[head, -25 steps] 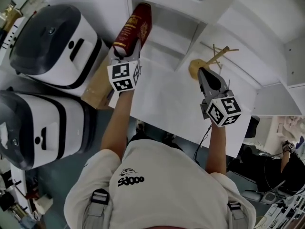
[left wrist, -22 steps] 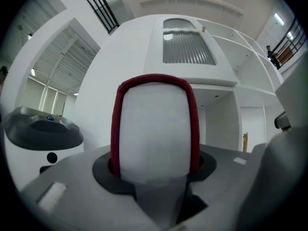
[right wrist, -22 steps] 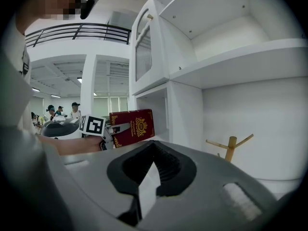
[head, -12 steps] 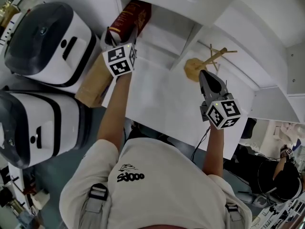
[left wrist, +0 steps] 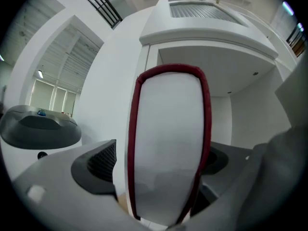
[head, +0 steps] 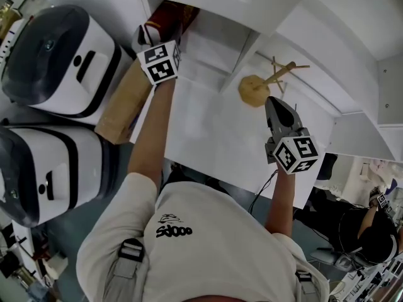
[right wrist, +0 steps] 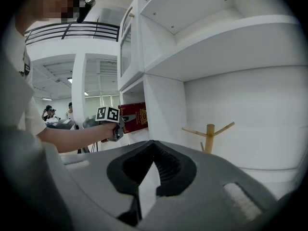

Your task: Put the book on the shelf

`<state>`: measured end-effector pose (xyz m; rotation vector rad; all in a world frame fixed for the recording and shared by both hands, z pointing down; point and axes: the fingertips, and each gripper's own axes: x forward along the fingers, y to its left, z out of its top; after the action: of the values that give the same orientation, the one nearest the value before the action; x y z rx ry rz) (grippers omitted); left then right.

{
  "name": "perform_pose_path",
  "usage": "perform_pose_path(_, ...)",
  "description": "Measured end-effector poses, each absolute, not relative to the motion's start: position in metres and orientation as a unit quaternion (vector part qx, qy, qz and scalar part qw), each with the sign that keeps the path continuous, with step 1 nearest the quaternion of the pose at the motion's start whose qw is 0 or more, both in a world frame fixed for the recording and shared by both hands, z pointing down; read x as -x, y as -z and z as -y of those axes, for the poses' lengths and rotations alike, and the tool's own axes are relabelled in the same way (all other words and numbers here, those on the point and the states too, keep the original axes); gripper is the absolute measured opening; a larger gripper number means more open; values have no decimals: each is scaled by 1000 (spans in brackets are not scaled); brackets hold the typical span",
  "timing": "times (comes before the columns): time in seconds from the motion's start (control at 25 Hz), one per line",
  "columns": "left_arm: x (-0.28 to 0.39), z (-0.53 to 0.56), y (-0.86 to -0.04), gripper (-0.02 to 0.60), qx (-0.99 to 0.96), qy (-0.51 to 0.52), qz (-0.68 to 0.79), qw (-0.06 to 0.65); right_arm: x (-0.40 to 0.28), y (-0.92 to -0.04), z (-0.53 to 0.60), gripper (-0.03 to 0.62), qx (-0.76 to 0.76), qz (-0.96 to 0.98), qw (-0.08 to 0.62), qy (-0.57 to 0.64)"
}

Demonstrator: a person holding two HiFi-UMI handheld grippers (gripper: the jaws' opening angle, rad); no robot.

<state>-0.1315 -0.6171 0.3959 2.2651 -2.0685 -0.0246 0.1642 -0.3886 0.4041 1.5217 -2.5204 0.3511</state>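
The dark red book stands upright in the left cubby of the white shelf, its top hidden under the shelf's upper board. My left gripper is at the book's near end. In the left gripper view the book's white page edge fills the space between the jaws, which are opening; a thin gap shows beside the left pad. The right gripper view shows the book and the left gripper from the side. My right gripper hovers shut and empty over the table, near a wooden peg stand.
Two large white and black machines stand at the left. A brown cardboard box leans between them and the white table. The peg stand sits in the wider shelf bay. Other people are at the far right.
My left gripper has pushed forward and the book has gone deeper into the cubby. Its jaws have spread apart. The right gripper has stayed about where it was.
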Motion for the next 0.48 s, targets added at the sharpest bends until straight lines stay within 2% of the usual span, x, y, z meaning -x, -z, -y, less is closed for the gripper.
perform_pose_path(0.08, 129, 625, -396, 492, -736, 2, 676, 35, -165, -407, 387, 2, -510, 847, 91, -119)
perform_pose_path(0.28, 124, 638, -395, 492, -735, 3, 678, 33, -166, -411, 382, 2, -511, 846, 97, -121)
perform_pose_path(0.48, 121, 642, -397, 528, -738, -12, 673, 41, -169, -412, 380, 2, -514, 843, 94, -128)
